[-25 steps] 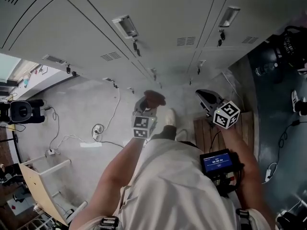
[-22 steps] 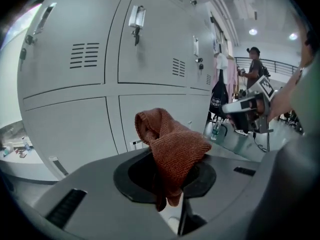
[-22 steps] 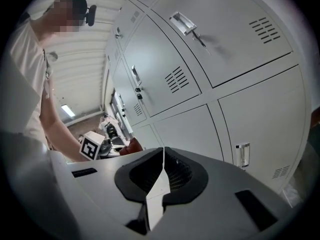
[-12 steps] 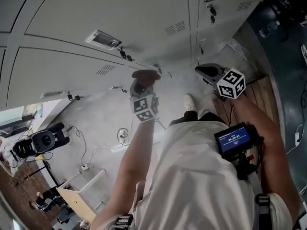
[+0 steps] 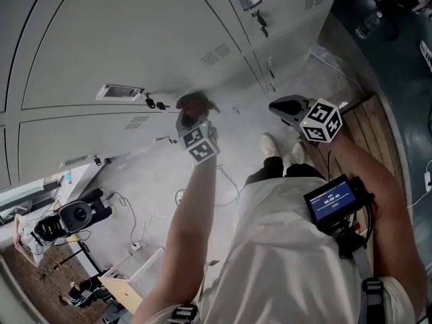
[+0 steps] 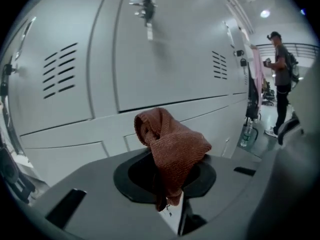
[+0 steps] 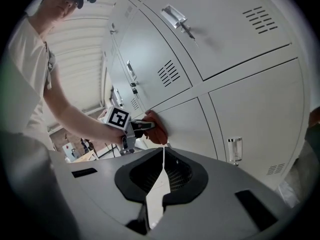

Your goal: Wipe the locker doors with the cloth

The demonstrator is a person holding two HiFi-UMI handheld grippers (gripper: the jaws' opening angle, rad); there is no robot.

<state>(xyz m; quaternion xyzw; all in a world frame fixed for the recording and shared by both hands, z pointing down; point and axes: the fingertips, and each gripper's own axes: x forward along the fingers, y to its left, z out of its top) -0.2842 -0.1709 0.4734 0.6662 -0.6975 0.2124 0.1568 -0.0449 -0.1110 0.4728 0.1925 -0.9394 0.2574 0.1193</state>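
A rust-red cloth (image 6: 172, 144) hangs bunched from my left gripper (image 5: 191, 117), which is shut on it. In the right gripper view the cloth (image 7: 156, 127) is pressed against a lower grey locker door (image 7: 185, 119), with the left gripper (image 7: 134, 129) behind it. In the head view the cloth (image 5: 194, 102) sits at the base of the locker doors (image 5: 135, 39). My right gripper (image 7: 163, 156) is shut with nothing in it. It hangs in the air to the right (image 5: 278, 106), apart from the lockers.
A camera on a tripod (image 5: 73, 215) and loose cables (image 5: 145, 225) lie on the floor at the left. Wooden planks (image 5: 361, 130) are on the right. A person (image 6: 282, 79) stands far down the locker row, near a bottle (image 6: 246, 134).
My left gripper carried the cloth up and left to the lower locker door. The head view swung round, and the right gripper stayed about level.
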